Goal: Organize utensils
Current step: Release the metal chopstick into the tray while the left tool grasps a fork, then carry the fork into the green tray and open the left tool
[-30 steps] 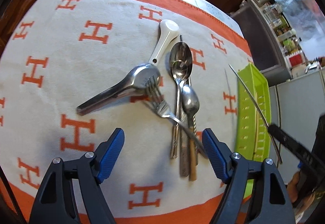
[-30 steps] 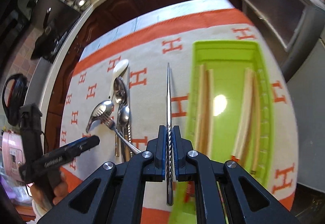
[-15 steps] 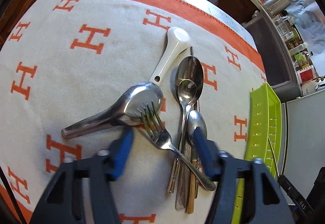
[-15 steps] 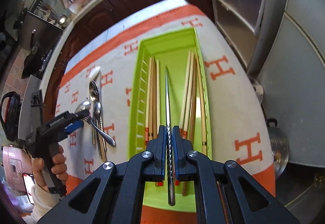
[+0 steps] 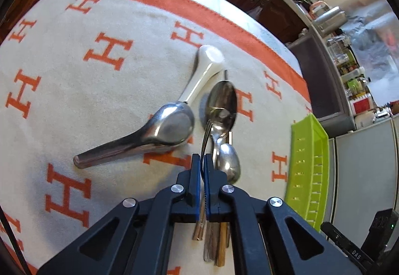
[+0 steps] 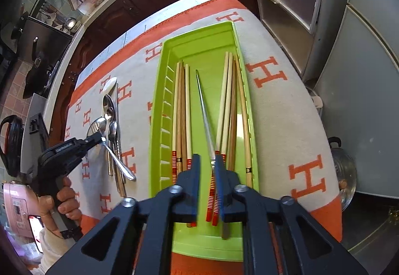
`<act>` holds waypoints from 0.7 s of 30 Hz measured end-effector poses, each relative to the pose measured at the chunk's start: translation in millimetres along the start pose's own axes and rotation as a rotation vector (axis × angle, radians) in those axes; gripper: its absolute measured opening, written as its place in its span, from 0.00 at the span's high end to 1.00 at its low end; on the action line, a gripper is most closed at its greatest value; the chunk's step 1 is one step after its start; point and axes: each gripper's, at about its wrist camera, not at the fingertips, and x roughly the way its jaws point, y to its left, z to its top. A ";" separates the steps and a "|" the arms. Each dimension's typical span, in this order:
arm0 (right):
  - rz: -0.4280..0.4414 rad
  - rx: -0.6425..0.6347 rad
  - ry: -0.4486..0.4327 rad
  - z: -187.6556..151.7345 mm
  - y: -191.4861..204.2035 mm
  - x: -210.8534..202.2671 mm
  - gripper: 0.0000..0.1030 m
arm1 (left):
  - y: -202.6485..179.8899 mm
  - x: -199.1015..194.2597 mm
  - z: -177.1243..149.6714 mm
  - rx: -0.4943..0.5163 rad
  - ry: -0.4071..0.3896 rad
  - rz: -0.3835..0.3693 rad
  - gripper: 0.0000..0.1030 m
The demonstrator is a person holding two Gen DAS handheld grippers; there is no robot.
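1. The left gripper (image 5: 202, 165) has its blue-padded fingers (image 5: 195, 175) pressed nearly together on the thin silver fork (image 5: 205, 135), gripping it near the neck; its curved tines reach forward over the spoons, and in the right wrist view its handle (image 6: 119, 163) slants back toward the table's near edge.
2. The landmark is the lime-green plastic tray (image 6: 159, 110), lying on the white cloth with orange H letters (image 5: 74, 70) that covers the table.
3. To the left of the tray, on the cloth, lie the remaining utensils: a wide steel ladle-shaped spoon (image 5: 172, 125), a white ceramic spoon (image 5: 204, 68) touching its bowl, a large steel tablespoon (image 5: 223, 98) and a smaller steel spoon (image 5: 228, 163) just beside the left fingers.
4. Inside the tray, bamboo chopsticks with red-banded ends lie lengthwise in two bundles, one toward the tray's left wall (image 6: 180, 110) and one toward its right wall (image 6: 230, 105).
5. The right gripper (image 6: 205, 172) hangs over the tray's near end with its fingers (image 6: 194, 175) parted a little.
6. A slim metal chopstick (image 6: 203, 110) lies between the two bundles, its thick end running through the gap between the right fingers, close to the right-hand pad; whether it touches that pad cannot be told.
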 end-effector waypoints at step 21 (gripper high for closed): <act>0.053 0.071 -0.072 -10.5 -30.0 -23.8 0.65 | -118.1 -74.4 -18.5 0.337 -0.014 -0.202 0.99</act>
